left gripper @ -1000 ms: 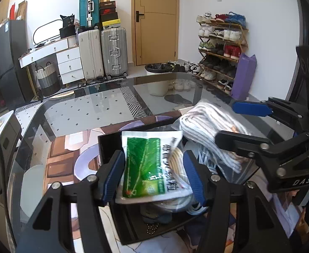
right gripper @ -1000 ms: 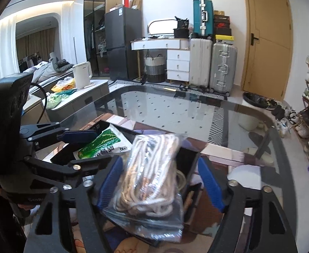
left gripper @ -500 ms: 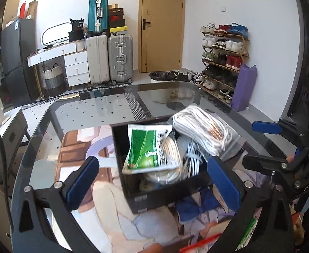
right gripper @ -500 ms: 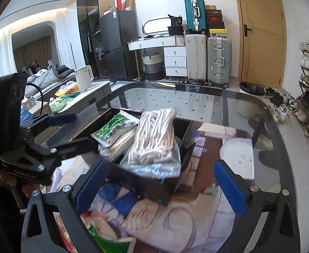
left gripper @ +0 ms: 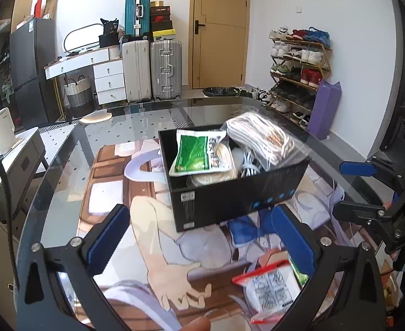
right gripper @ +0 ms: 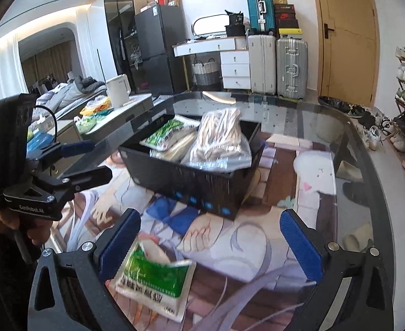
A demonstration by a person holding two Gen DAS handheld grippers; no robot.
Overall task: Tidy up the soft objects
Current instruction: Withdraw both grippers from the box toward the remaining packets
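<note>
A black box [left gripper: 238,190] stands on the glass table and shows in the right wrist view [right gripper: 191,182] too. In it lie a green and white packet [left gripper: 196,154] and a clear bag of white rope [left gripper: 260,140], seen from the right as the packet [right gripper: 166,132] and bag [right gripper: 219,138]. My left gripper [left gripper: 199,242] is open and empty, in front of the box. My right gripper [right gripper: 210,242] is open and empty too. Another green and white packet [right gripper: 152,281] lies on the mat near my right gripper's left finger. A red-edged packet [left gripper: 271,289] lies near my left gripper's right finger.
A printed mat [left gripper: 147,220] covers the glass table [left gripper: 64,165] under the box. Suitcases [left gripper: 152,71], a white desk and a shoe rack [left gripper: 299,66] stand beyond the table. A side counter with a kettle [right gripper: 118,89] is to the left.
Both grippers let go of their bags into the box, opened wide and pulled back from it. The green packet and the rope bag now rest in the box.
</note>
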